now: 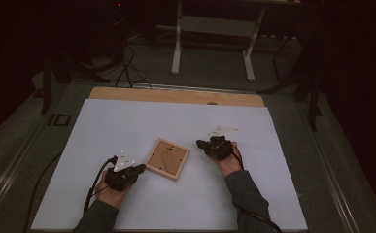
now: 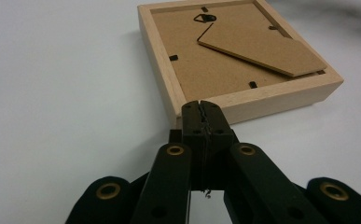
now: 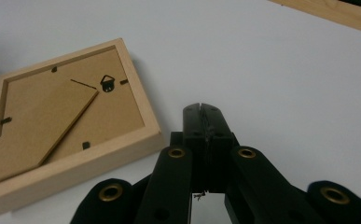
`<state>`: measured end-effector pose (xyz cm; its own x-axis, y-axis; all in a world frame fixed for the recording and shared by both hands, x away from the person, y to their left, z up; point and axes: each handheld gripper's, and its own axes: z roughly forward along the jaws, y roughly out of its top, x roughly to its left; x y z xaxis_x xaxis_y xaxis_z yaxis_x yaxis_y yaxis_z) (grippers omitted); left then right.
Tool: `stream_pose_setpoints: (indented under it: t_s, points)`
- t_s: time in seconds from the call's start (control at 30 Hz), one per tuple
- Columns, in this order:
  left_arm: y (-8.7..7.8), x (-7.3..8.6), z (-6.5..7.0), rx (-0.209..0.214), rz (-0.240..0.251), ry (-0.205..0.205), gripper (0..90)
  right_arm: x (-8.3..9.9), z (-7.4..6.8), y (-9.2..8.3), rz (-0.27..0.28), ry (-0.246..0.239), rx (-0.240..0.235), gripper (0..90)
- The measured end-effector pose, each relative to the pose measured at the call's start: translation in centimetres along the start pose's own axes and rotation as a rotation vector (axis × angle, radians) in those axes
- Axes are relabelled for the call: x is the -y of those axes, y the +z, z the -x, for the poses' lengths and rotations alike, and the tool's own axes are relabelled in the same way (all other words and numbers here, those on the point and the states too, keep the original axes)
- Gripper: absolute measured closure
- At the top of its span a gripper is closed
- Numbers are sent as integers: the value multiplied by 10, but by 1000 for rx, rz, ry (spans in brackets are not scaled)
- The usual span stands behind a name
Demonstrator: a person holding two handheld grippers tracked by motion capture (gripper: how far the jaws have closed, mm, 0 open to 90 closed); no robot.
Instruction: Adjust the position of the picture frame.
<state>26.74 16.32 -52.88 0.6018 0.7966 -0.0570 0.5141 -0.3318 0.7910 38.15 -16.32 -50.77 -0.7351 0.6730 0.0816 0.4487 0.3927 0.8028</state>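
Observation:
A small light-wood picture frame point(image 1: 167, 158) lies face down on the white table top point(image 1: 142, 121), its brown backboard up. In the left gripper view the frame point(image 2: 234, 60) shows a fold-out stand flap and a black hanger. My left gripper point(image 1: 139, 168) sits just left of the frame's near corner; its jaws point(image 2: 201, 105) are shut with nothing between them, tips almost at the wooden edge. My right gripper point(image 1: 200, 143) rests to the right of the frame, a short gap away. Its jaws point(image 3: 201, 108) are shut and hold nothing, with the frame point(image 3: 66, 135) to their left.
A bare wooden strip point(image 1: 176, 95) runs along the table's far edge. Beyond it stand the white legs of another desk point(image 1: 212, 29), and black cables point(image 1: 127, 68) lie on the dark floor. White table surface lies open all around the frame.

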Motion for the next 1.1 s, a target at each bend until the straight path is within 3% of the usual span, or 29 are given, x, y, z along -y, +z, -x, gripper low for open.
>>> stream_pose_setpoints:
  t_s: [0.7,1.1]
  points:
    - [7,3,-1,4,-35,16,900,-8,-14,39,-63,16,-22,896]
    - [12,4,2,-4,-71,31,900,-6,-11,43,-84,33,-21,897]
